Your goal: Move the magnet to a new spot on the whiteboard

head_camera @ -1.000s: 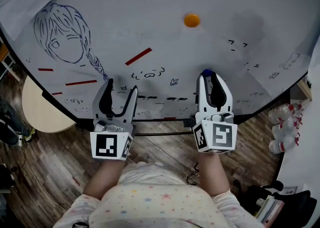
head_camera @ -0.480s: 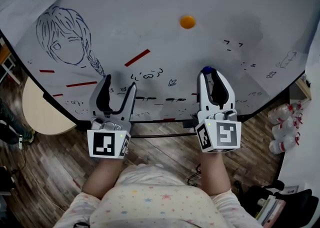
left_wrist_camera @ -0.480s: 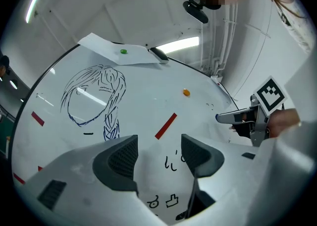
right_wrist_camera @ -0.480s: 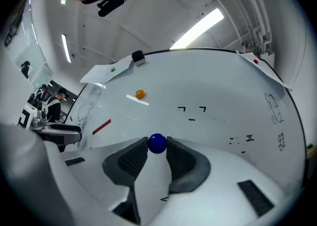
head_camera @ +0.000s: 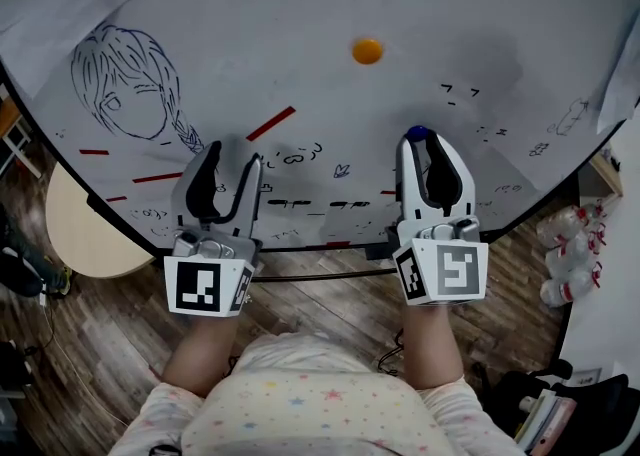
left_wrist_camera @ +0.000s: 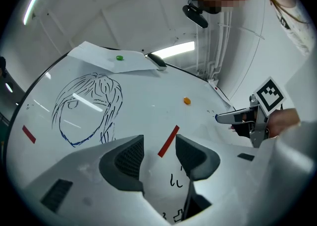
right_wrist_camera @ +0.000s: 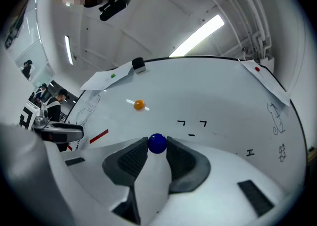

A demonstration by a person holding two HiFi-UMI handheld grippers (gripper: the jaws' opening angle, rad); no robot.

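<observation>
A blue round magnet (right_wrist_camera: pixel 157 143) sits pinched between the tips of my right gripper (right_wrist_camera: pixel 157 146), which is shut on it just off the whiteboard (head_camera: pixel 300 34). In the head view the blue magnet (head_camera: pixel 416 132) shows at the tip of the right gripper (head_camera: pixel 418 140), low on the board. An orange magnet (head_camera: pixel 367 50) sticks to the board higher up; the right gripper view shows the orange magnet (right_wrist_camera: pixel 139 104) ahead and left. My left gripper (head_camera: pixel 232 159) stands open with nothing in it, jaws apart over a red strip (left_wrist_camera: pixel 168 141).
A girl's head drawing (head_camera: pixel 125 84) fills the board's left part. Red strips (head_camera: pixel 270 124) and small scribbles (head_camera: pixel 300 154) lie along the lower board. A green magnet (left_wrist_camera: pixel 119 58) pins a sheet of paper at the top. A wooden floor (head_camera: pixel 90 344) and a round table (head_camera: pixel 80 224) lie below.
Both grippers have crept slightly up the board; the right one still holds the blue magnet. The orange magnet has drifted a little left and down in view.
</observation>
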